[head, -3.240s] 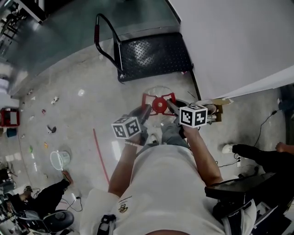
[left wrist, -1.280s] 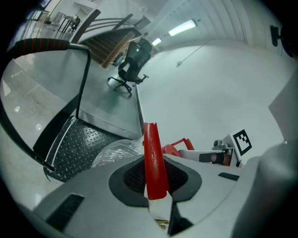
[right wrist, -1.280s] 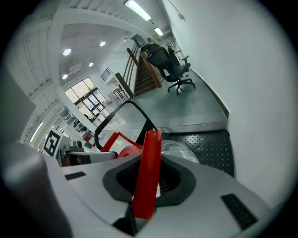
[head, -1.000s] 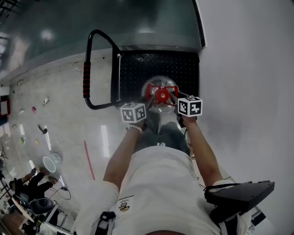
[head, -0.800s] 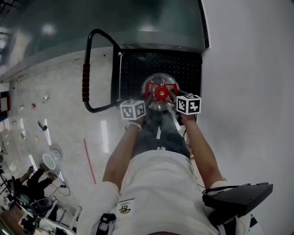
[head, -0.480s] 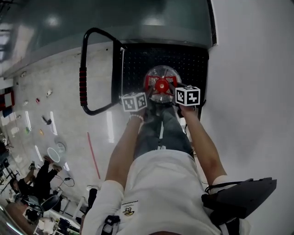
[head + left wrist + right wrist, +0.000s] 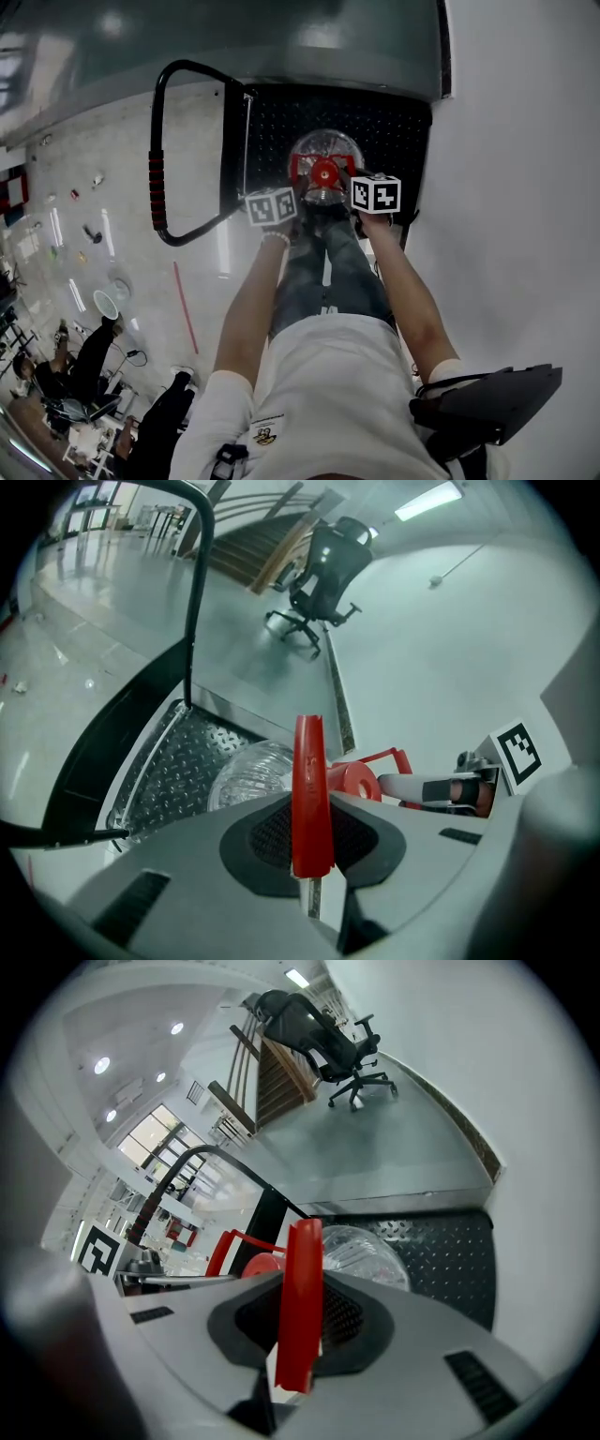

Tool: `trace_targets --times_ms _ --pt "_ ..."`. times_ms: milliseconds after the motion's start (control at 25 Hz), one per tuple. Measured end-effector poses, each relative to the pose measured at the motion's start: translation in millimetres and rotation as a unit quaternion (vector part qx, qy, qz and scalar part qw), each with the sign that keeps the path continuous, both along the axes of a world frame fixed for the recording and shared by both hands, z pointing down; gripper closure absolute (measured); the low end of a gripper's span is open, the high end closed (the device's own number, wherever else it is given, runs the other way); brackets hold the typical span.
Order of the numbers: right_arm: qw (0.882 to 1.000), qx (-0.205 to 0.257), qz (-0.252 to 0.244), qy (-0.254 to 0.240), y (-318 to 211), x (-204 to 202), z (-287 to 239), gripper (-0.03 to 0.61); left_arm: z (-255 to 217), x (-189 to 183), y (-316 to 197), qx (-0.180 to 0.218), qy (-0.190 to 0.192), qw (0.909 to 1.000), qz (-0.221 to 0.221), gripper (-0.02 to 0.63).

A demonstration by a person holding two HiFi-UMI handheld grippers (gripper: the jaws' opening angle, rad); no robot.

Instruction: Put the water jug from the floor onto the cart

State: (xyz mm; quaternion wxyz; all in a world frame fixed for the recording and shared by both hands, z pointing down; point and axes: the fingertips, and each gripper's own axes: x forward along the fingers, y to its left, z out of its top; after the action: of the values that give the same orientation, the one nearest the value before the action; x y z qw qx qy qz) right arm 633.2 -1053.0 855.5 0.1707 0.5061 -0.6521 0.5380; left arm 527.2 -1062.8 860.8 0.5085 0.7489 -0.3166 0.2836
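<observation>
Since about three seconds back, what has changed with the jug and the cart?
The water jug was carried from the floor area short of the cart to over its black deck. I can't confirm whether it has touched down. Unchanged: the left tool and right tool both stay shut on the jug's red handle, and the cart stays beside the wall.

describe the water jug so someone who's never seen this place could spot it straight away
Find the black diamond-plate cart deck beside the white wall. Over it is the clear round plastic water jug: the only see-through thing there, topped by a red cap and a red carry handle.
</observation>
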Motion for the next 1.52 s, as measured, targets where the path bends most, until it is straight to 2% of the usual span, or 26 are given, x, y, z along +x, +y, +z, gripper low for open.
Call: trace_targets --times_ms 280,520,640,800,920,1120,1240,1360,1440,1480,1520 --pt "1.0 -0.007 0.002 -0.008 -9.3 2.6 -1.5 0.522 5.0 -10.2 -15.5 0.008 -0.008 0.9996 -0.027 0.565" --pt "1.0 -0.021 0.009 0.004 5.6 16.0 11.9 0.52 7.9 -0.4 -1.6 0.012 0.011 0.9998 -0.008 0.56" --pt "0.999 -0.023 0.024 -0.006 6.8 23.4 13.4 0.455 2.9 -1.1 -4.0 0.019 0.017 0.9996 -0.012 0.528" --pt "0.999 -0.029 0.035 0.013 2.8 35.4 16.3 0.409 1.4 -2.4 -9.9 0.02 0.027 0.9993 -0.013 0.494" --pt "0.998 -0.028 0.048 0.006 2.7 37.0 16.7 0.389 -3.4 -5.4 -7.8 0.021 0.036 0.999 -0.013 0.455" --pt "0.998 -0.034 0.057 0.021 10.3 49.8 16.0 0.35 -24.7 -12.4 -4.1 0.036 0.058 0.9969 -0.039 0.44" --pt "0.996 -0.01 0.073 0.048 12.2 64.7 -2.9 0.348 -48.9 -27.4 -5.4 0.062 0.063 0.9936 -0.07 0.44" --pt "0.993 0.044 0.069 0.089 11.4 79.9 -37.8 0.35 -88.7 -53.0 -8.1 0.101 0.068 0.9859 -0.115 0.44" --pt "0.99 0.079 0.058 0.099 10.8 89.3 -65.7 0.35 -119.4 -64.1 -6.7 0.129 0.065 0.9811 -0.129 0.441" --pt "0.989 0.095 0.054 0.1 9.4 92.6 -80.4 0.355 -133.8 -67.1 -5.8 0.143 0.061 0.9795 -0.128 0.442" --pt "0.988 0.108 0.051 0.101 6.8 95.2 -94.9 0.4 -146.5 -69.0 -5.0 0.155 0.055 0.9784 -0.125 0.449"
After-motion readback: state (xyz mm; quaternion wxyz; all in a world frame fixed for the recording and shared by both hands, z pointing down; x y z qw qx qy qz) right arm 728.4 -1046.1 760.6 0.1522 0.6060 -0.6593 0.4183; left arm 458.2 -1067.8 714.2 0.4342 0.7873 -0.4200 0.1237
